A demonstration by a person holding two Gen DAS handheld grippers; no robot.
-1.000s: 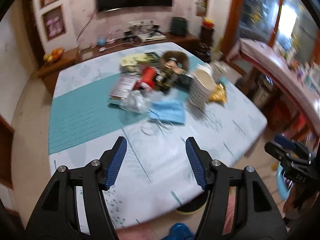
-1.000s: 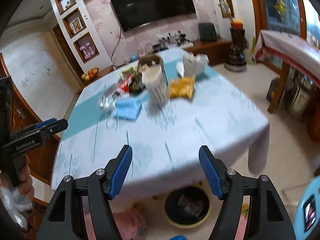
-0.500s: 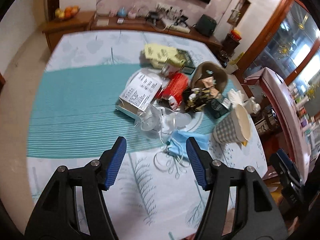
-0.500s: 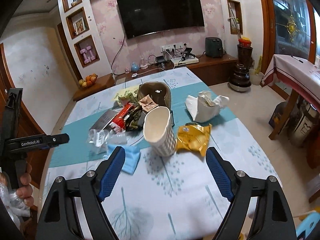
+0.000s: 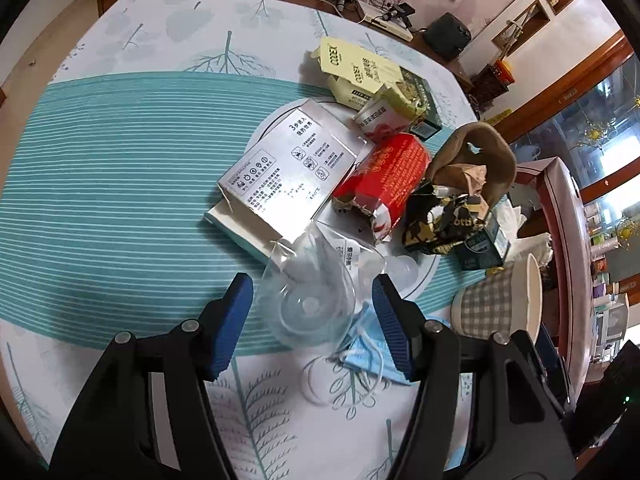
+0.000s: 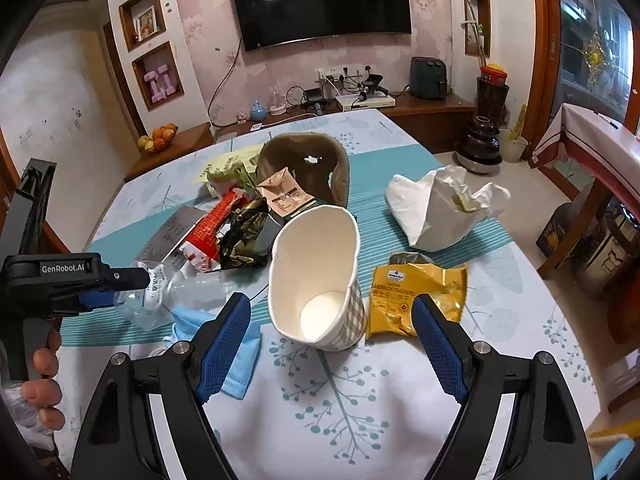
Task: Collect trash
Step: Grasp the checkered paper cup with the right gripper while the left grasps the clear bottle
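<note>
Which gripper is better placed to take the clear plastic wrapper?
Left. The left gripper is open with the wrapper between its fingers; the right gripper faces the paper cup.

Right tongs (image 6: 331, 340) gape wide around the checked paper cup (image 6: 318, 278) on the table (image 6: 360, 400).

I see the trash heaped mid-tabletop: a silver box (image 5: 286, 172) lying flat, a torn red carton (image 5: 384, 178) beside it, a crumpled clear plastic wrapper (image 5: 312, 288) touching a blue face mask (image 5: 370, 354), a checked paper cup (image 6: 320, 276) leaning, and a yellow cracker packet (image 6: 416, 298) just beside the cup.
</note>
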